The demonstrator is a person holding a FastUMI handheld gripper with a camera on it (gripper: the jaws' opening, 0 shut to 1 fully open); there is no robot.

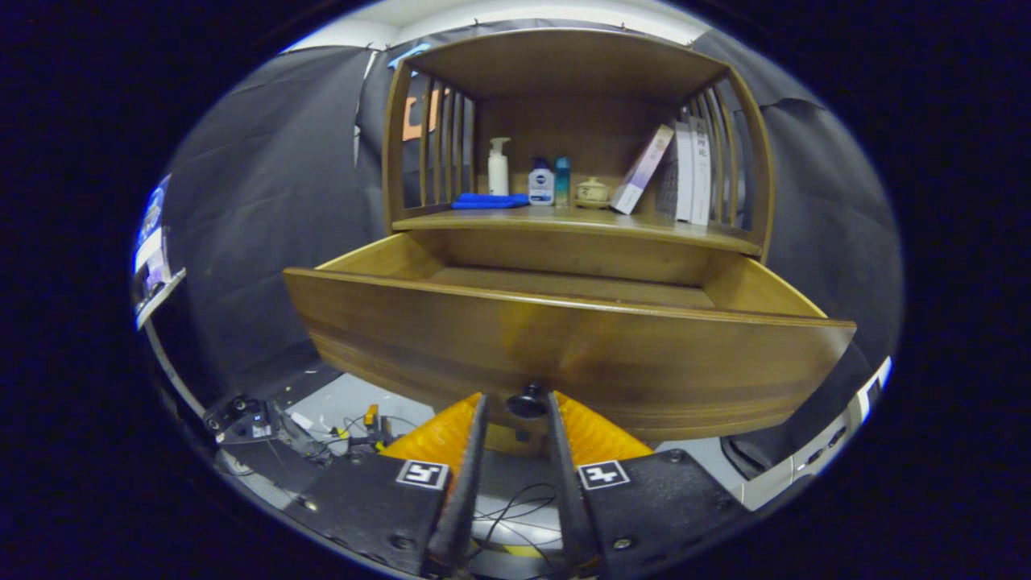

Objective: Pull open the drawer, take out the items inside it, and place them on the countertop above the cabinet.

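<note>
the gripper has its two fingers closed narrowly around the small dark knob on the wooden drawer, the natural pulling point. the drawer stands pulled out just ahead; its contents stay hidden behind the front panel. the countertop lies beyond, above.
</note>
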